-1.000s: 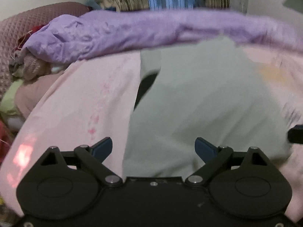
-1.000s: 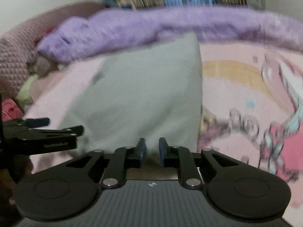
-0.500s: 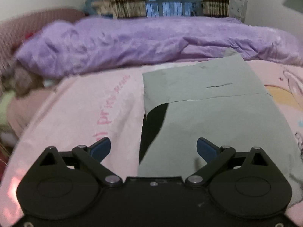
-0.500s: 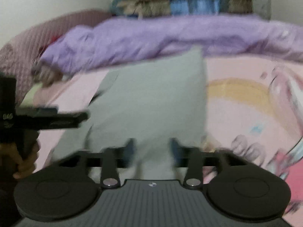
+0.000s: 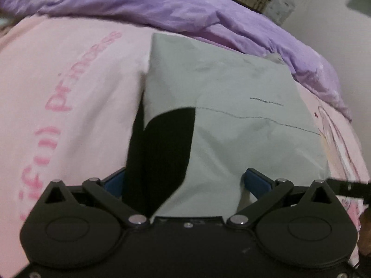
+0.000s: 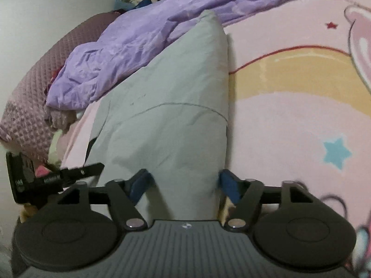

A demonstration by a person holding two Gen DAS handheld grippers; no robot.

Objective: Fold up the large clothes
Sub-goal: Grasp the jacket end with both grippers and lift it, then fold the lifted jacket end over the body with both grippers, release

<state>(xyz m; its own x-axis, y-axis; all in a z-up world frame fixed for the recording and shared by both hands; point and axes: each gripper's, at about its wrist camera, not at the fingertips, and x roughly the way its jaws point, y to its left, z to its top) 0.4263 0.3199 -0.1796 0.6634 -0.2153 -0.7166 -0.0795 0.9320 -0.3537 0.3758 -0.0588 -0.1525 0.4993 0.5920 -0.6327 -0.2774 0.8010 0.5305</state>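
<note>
I'm letting go: both grippers' fingers (image 5: 256,180) (image 6: 228,183) are opening, shirt (image 5: 243,125) between them, laid folded on the bed (image 6: 289,120).

The left hand-held gripper (image 5: 185,183) tilts downward with its blue fingers (image 5: 257,181) spread wide and still parting. The right hand-held gripper (image 6: 183,183) tilts down likewise, jaws opening, pads (image 6: 228,185) standing apart. The two hand-held grippers sit side by side, close together.
</note>
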